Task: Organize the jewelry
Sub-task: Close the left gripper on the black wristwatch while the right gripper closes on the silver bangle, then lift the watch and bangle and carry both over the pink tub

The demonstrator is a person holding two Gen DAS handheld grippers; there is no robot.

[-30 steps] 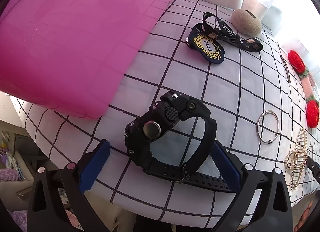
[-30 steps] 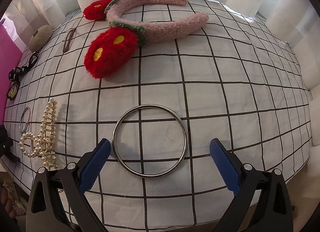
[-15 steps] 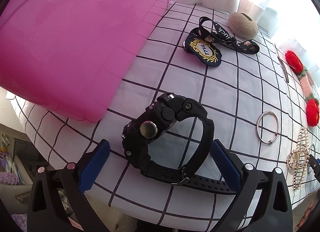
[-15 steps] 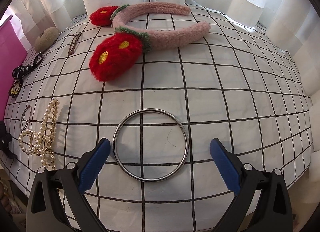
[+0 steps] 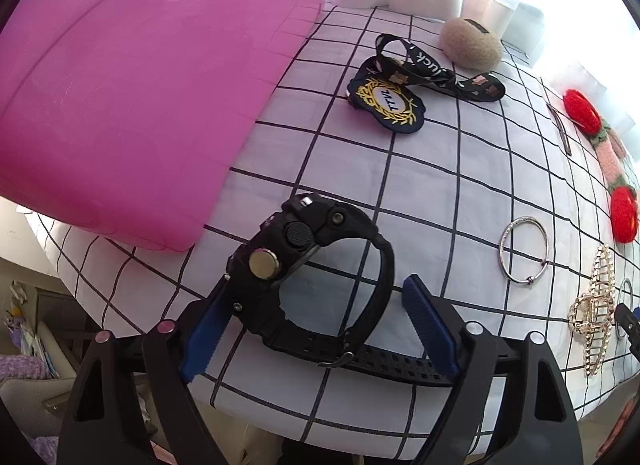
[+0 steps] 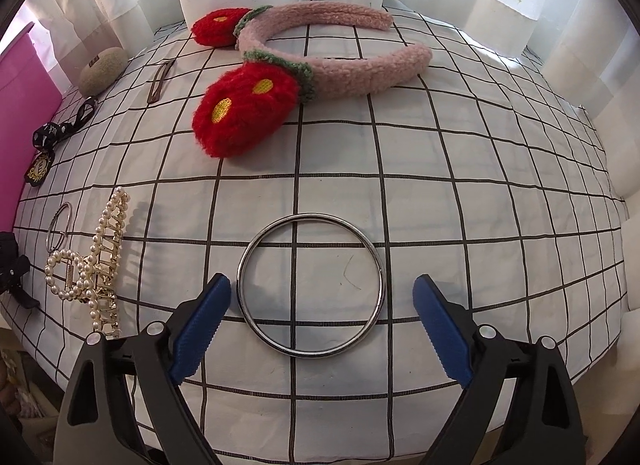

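A black sports watch (image 5: 320,225) stands on its strap on the checked cloth, near the front edge. My left gripper (image 5: 318,283) straddles it and its jaws are closing. The left pad (image 5: 208,325) is at the watch case; the right pad stands a little off the strap. A large silver bangle (image 6: 310,217) lies flat between the fingers of my right gripper (image 6: 322,281), whose jaws are closing too. Its left pad (image 6: 200,325) is almost at the ring, and a gap remains on the right side.
A pink box (image 5: 120,85) fills the left. On the cloth (image 6: 480,185) lie a lanyard with badge (image 5: 390,101), a beige fuzzy piece (image 5: 472,43), a brown hair clip (image 6: 160,81), a pink headband with red flowers (image 6: 332,61), a pearl claw clip (image 6: 96,265) and a smaller ring (image 5: 524,251).
Both pairs of jaws have narrowed, the left around the watch and the right around the bangle. Neither object has moved.
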